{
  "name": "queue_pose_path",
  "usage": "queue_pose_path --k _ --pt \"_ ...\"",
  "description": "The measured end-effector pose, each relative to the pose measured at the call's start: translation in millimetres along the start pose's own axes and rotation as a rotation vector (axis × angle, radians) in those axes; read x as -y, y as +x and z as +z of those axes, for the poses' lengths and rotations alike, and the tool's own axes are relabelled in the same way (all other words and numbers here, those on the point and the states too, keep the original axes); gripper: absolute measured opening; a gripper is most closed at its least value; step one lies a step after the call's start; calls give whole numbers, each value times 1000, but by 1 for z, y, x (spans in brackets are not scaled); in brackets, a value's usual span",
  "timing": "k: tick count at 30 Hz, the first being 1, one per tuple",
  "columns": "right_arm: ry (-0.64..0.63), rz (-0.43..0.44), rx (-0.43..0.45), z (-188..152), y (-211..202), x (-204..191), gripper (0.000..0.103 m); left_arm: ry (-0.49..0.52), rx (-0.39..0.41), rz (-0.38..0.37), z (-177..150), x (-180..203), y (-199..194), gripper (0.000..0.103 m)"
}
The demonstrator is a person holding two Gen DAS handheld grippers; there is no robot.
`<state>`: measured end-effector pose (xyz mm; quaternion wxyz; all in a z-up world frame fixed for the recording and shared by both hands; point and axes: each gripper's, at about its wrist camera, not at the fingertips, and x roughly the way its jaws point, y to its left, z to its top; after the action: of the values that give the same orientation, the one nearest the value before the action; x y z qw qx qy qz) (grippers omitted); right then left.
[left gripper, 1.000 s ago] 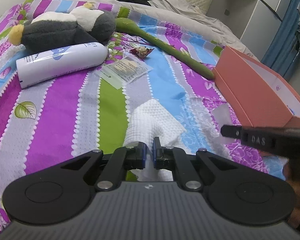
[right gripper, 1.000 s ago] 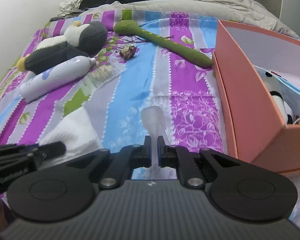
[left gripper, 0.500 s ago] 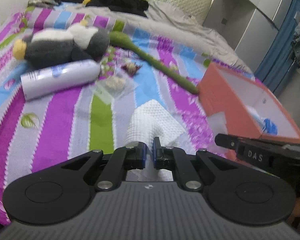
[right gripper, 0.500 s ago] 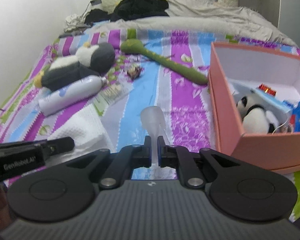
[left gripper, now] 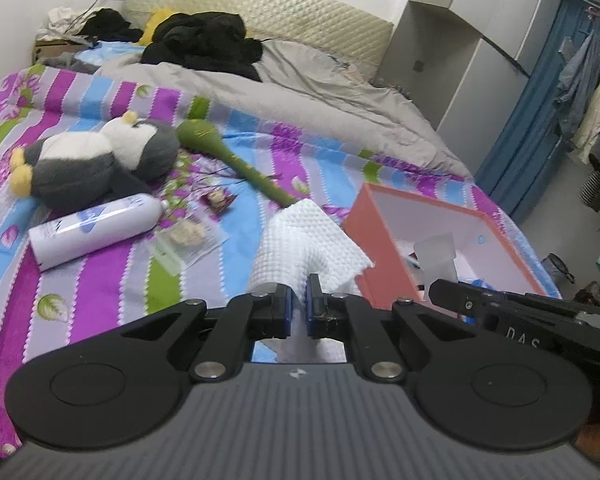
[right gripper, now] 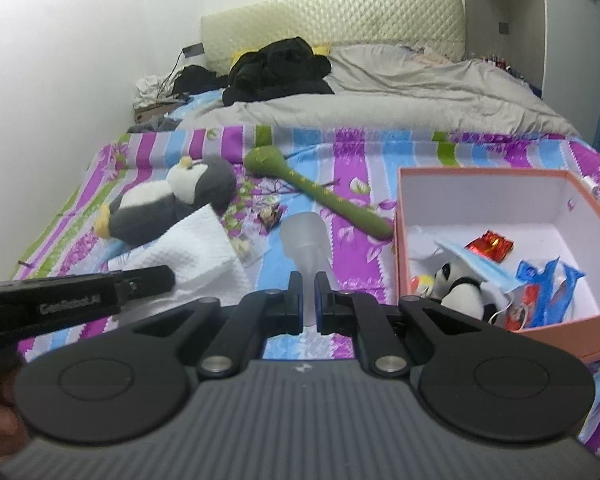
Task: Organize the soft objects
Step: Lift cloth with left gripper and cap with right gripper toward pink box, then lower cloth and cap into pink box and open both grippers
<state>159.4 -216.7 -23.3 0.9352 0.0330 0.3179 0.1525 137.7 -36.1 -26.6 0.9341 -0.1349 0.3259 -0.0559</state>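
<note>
My left gripper is shut on a white waffle-textured cloth and holds it above the striped bedspread. The cloth also shows in the right wrist view. My right gripper is shut on a translucent soft plastic piece, held left of the pink box. In the left wrist view the plastic piece hangs over the box. A grey-white penguin plush and a long green plush lie on the bed.
A white bottle, a clear packet and a small wrapper lie on the bedspread. The box holds a panda plush, a mask and wrappers. A grey duvet and black clothes lie farther back.
Both grippers have risen well above the bed with their loads. The cloth has come up off the bedspread. The right gripper has moved toward the box, whose inside is now in view.
</note>
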Motion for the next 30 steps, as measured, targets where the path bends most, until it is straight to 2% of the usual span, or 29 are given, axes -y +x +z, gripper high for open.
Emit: queue_pose_path --k 7,13,21,30 --pt "31 -31 39 18 -19 23 10 45 8 -54 28 34 3 8" --pt "82 -88 70 26 -29 57 10 98 -24 -123 44 72 25 8" --pt "142 -196 56 26 -35 115 10 165 -79 -223 45 135 75 8" --pt "227 -251 -18 27 1 173 10 213 -170 -258 51 177 152 8"
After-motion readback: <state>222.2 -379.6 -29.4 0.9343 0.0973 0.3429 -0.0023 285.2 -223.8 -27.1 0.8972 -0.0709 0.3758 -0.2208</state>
